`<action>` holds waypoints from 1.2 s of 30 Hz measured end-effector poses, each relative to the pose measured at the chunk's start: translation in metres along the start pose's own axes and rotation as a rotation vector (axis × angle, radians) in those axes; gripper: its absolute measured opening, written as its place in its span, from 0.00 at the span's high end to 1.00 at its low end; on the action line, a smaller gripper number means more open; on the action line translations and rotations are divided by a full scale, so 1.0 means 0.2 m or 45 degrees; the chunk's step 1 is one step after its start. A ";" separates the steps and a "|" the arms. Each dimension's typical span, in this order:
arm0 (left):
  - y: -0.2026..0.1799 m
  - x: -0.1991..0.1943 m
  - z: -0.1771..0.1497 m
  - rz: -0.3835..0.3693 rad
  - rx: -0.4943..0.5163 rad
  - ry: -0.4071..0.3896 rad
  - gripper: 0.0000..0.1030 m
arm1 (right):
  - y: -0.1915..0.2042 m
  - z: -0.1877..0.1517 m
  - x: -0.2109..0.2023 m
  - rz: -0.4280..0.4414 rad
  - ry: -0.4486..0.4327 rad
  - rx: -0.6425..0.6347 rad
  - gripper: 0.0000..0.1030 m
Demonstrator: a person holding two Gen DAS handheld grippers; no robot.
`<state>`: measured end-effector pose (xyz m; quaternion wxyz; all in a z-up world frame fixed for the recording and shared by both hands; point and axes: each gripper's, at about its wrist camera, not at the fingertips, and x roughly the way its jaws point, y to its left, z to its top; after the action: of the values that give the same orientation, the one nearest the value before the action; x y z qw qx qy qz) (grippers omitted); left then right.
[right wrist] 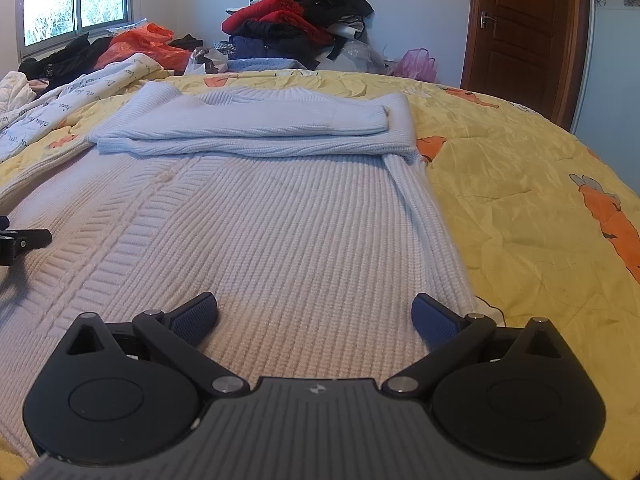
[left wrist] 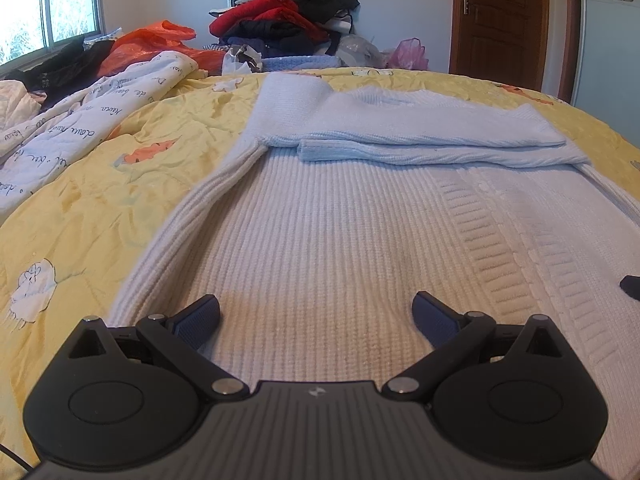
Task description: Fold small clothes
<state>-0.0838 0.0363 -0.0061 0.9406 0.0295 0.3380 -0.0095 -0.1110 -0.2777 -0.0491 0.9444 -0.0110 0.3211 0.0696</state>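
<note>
Left gripper (left wrist: 316,316) and right gripper (right wrist: 314,314) held with fingers apart, empty, over near hem of white sweater (left wrist: 340,232). Sweater laid flat on yellow bedspread (left wrist: 100,200). Sleeves (right wrist: 248,128) seen folded across far end; body judged not yet folded.

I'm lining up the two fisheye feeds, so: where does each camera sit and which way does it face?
Left wrist: low over the near left of the white sweater, facing along the bed toward the clothes pile; the open left gripper shows, plus a tip of the right gripper at the right edge.
Right wrist: over the near right of the sweater, facing the same way; the open right gripper shows, plus part of the left gripper at the left edge.
Shared: sweater with folded sleeves, yellow quilt, window, door.
</note>
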 end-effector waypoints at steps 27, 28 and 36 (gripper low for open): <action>0.00 -0.06 -0.08 -0.006 0.011 -0.043 0.00 | 0.00 -0.01 -0.01 -0.005 -0.007 -0.002 0.00; 0.00 -0.06 -0.08 -0.005 0.011 -0.037 0.00 | 0.00 -0.01 -0.02 -0.006 -0.007 -0.003 0.00; 0.02 -0.15 -0.12 -0.012 -0.010 0.003 0.00 | 0.00 -0.05 -0.08 -0.010 0.005 -0.017 0.01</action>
<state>-0.1221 0.0408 -0.0048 0.9403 0.0242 0.3393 -0.0126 -0.1299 -0.2795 -0.0466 0.9440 -0.0187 0.3224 0.0681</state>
